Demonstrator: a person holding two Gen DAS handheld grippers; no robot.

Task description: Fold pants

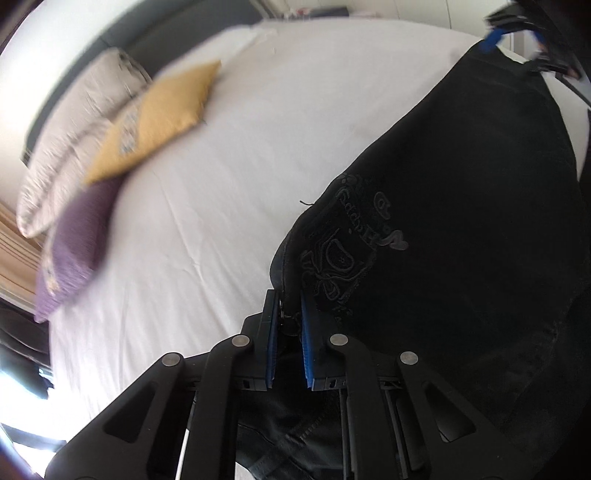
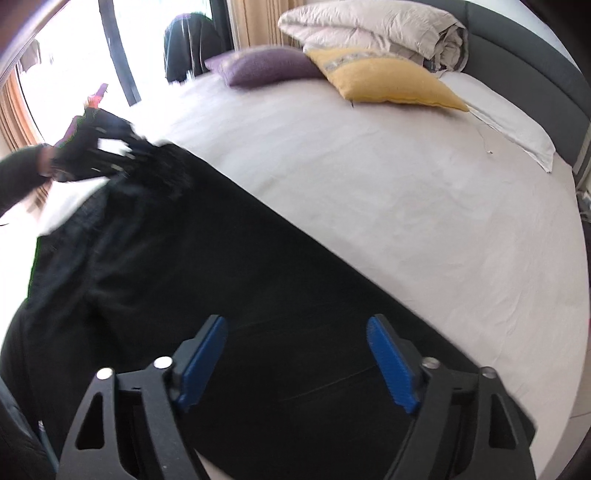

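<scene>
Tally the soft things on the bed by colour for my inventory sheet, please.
Black: 1, the pants
Yellow: 1, a cushion
Purple: 1, a cushion
White: 1, a flat pillow
Beige: 1, a rolled duvet
Total: 5

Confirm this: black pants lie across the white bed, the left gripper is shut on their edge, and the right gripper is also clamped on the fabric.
Not quite. The right gripper is not clamped: the right wrist view shows its jaws standing wide apart above the black pants, pressing nothing. The rest holds: the pants lie across the white bed, and the left gripper is shut on their edge.
</scene>
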